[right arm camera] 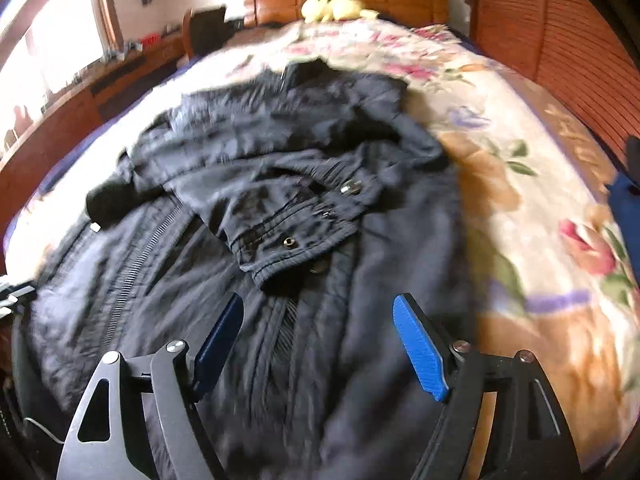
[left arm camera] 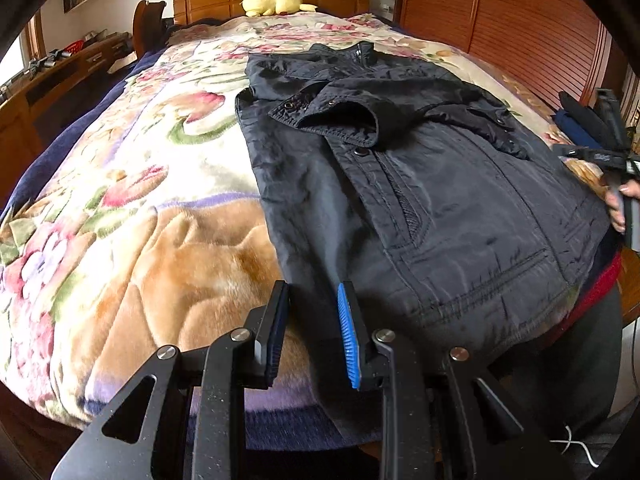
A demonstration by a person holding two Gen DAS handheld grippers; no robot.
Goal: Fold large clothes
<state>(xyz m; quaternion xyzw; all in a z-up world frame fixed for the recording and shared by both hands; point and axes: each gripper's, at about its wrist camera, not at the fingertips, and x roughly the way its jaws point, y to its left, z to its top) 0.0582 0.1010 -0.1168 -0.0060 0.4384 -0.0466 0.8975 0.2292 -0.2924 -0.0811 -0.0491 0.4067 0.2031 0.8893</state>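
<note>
Jaws apart and empty on both left gripper (left arm camera: 312, 332) and right gripper (right arm camera: 318, 344). Dark padded jacket (left arm camera: 420, 184) flat on flowered bed blanket (left arm camera: 132, 208), sleeves folded in. Next, probably: grasping hem, folding toward collar.

The right wrist view is smeared with motion blur, so the dark jacket (right arm camera: 256, 184) shows no fine detail. Its hem runs off the bottom edge. The desk clutter (left arm camera: 60, 56) is too small to identify.

Open floral blanket (left arm camera: 132, 184) left of the jacket (left arm camera: 420, 184); wooden slatted wall (left arm camera: 520, 12) close along the right.
</note>
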